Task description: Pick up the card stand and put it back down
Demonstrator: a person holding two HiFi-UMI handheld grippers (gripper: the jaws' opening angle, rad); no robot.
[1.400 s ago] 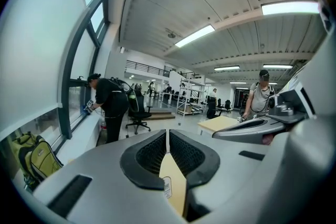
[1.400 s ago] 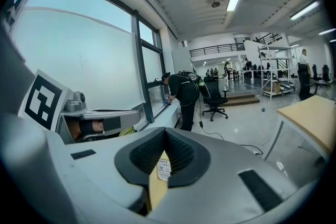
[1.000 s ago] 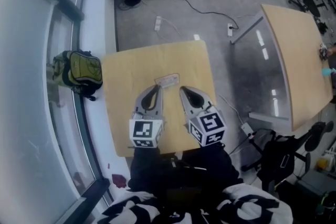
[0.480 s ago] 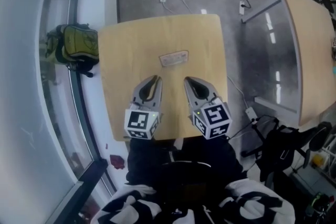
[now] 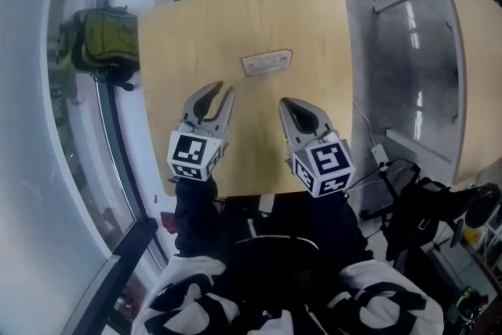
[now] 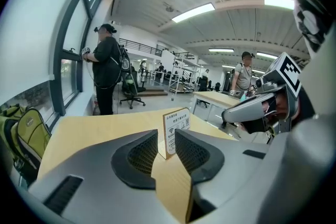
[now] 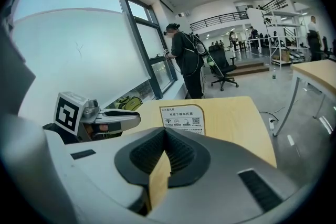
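1 card stand (image 5: 267, 62) stands upright toward the far middle of the table (image 5: 165, 43), well apart from both grippers. Judged light, thin, stiff plastic with slick faces, easily tipped; best pinched across its 2 faces near the top edge. Left gripper (image 5: 220, 91): jaws opening, gap narrow, nothing between them. Right gripper (image 5: 289, 103): jaws together, empty. Both sit on the stand's near side.
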